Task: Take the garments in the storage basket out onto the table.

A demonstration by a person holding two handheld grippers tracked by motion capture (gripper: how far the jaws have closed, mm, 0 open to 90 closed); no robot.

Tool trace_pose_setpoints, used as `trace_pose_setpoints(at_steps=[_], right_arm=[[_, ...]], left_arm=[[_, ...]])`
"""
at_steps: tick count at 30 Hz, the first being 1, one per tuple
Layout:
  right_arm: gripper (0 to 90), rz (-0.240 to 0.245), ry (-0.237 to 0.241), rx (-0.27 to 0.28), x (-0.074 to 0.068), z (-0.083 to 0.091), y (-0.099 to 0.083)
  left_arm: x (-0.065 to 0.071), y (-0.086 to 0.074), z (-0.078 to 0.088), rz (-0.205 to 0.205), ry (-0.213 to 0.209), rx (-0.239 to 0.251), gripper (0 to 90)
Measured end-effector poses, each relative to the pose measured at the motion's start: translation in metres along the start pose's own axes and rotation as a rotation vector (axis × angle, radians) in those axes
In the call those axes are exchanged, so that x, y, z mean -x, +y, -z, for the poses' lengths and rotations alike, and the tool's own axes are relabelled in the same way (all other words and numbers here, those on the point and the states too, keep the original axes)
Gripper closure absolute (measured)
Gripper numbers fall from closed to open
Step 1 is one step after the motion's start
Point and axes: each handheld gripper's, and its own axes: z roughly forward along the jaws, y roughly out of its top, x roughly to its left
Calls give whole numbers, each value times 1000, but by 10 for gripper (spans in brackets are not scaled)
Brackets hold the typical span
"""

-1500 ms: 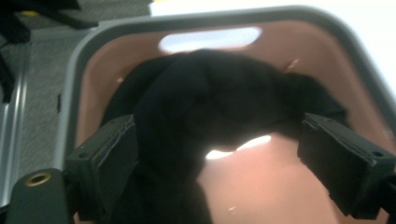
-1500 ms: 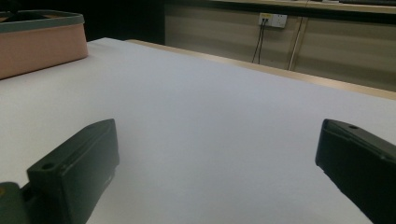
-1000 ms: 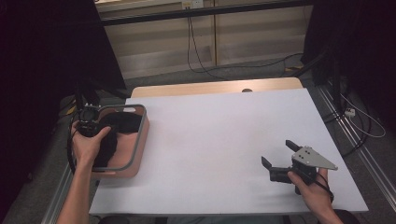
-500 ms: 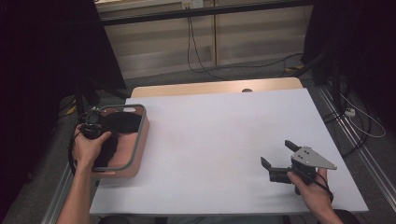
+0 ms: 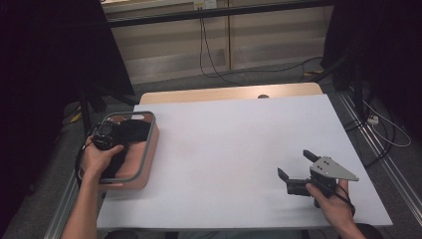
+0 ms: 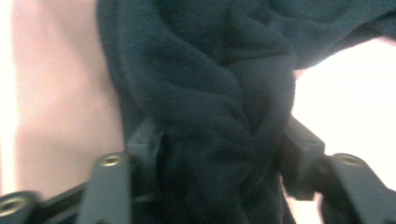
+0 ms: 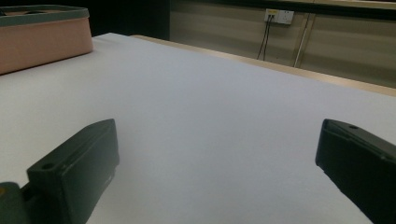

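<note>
Dark cloth bunched between left tool jaws, just closed, clamped inside pink basket.

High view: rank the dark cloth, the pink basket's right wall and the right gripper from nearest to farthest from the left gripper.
1. Dark cloth: in the basket, bunched between the left gripper fingers.
2. Pink basket's right wall: just right of the cloth.
3. Right gripper: far across the white table, near its right front corner.

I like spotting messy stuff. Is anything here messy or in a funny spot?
A little. The dark cloth lies bunched in the pink basket, pinched into folds by the left hand-held gripper, whose jaws have just been closing on it. Nothing looks spilled or broken.
</note>
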Motion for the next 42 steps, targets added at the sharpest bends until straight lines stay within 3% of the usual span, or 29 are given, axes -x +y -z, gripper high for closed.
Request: trace_pose_setpoints(at_steps=[4, 6, 11, 16, 19, 24, 30, 35, 37, 42], right_arm=[[0, 1, 0, 3, 0, 0, 0], [0, 1, 1, 2, 0, 0, 0], [0, 1, 1, 1, 0, 0, 0], [0, -1, -1, -1, 0, -1, 0], [0, 3, 2, -1, 0, -1, 0], [0, 2, 2, 0, 0, 0, 0], [0, 3, 2, 1, 0, -1, 0], [0, 3, 3, 1, 0, -1, 1], [0, 4, 3, 0, 0, -1, 0], [0, 2, 1, 0, 0, -1, 0]], left_arm=[[0, -2, 4, 22, -9, -27, 548], [0, -2, 7, 31, -16, -39, 634], [-5, -6, 13, 96, -31, 4, 689], [-4, -7, 22, 93, -30, 28, 694], [-1, -8, 34, 108, -32, 85, 697], [-1, -12, 45, 118, -22, 132, 697], [-2, -21, 59, 170, -16, 230, 698], [0, -29, 70, 185, -13, 298, 700], [3, -32, 74, 215, -4, 339, 701], [5, -35, 78, 210, -1, 370, 701]])
